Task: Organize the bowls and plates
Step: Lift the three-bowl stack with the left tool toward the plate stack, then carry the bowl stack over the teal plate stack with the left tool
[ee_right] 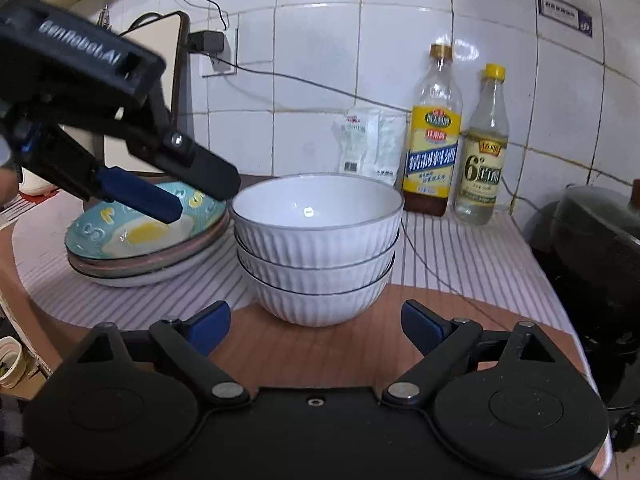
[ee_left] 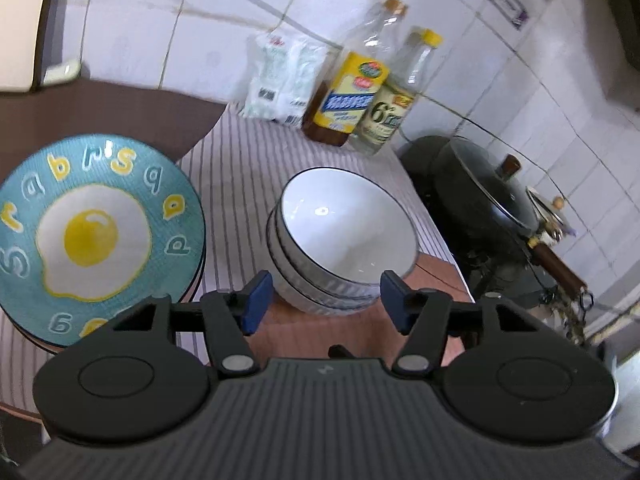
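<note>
Now three white ribbed ceramic bowls (ee_right: 316, 248) stand stacked on the striped worktop (ee_right: 460, 256), just beside a pile of plates topped by a teal fried-egg plate (ee_right: 140, 232). Above that plate hovers the left gripper (ee_right: 160, 204), spread wide and empty. Near the bowls, the right gripper (ee_right: 316, 320) is wide too, holding nothing.

Evenly lit from overhead, moderately bright. Small glare spot inside the top bowl (ee_right: 308, 212), another on the egg plate (ee_left: 94, 222). Soft shadows under the bowls. Strong fisheye bending of the wall tiles (ee_right: 320, 60) toward the edges, dark vignette in corners. Motion blur on bottles (ee_left: 352, 88) in left view; right view sharper.
</note>
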{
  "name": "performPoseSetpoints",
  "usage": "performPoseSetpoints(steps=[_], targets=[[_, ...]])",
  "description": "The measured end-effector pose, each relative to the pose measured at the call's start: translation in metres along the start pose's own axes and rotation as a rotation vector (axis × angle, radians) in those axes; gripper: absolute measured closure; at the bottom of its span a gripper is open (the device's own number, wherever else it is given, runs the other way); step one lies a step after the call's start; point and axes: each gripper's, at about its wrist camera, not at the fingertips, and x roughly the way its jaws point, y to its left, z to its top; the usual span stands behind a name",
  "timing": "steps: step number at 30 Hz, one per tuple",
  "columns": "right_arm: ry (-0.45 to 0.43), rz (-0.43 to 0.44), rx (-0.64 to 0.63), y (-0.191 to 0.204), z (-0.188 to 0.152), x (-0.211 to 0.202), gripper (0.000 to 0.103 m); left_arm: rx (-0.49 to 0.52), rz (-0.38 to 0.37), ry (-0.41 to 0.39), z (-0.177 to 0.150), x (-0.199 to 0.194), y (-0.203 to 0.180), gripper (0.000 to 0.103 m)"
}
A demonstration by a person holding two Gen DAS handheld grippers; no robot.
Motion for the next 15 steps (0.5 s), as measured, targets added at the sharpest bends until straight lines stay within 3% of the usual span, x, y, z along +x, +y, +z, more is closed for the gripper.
performPoseSetpoints(steps=[6, 15], targets=[[0.017, 0.028, 0.060, -0.010, -0.007, 0.029, 0.008, -0.125, -0.023, 0.098, 0.021, 0.037, 0.015, 0.041], [-0.038, 0.075, -0.007, -0.006, -0.008, 0.050, 0.004, -0.122, 0.011, 0.182, 0.040, 0.077, 0.018, 0.043]])
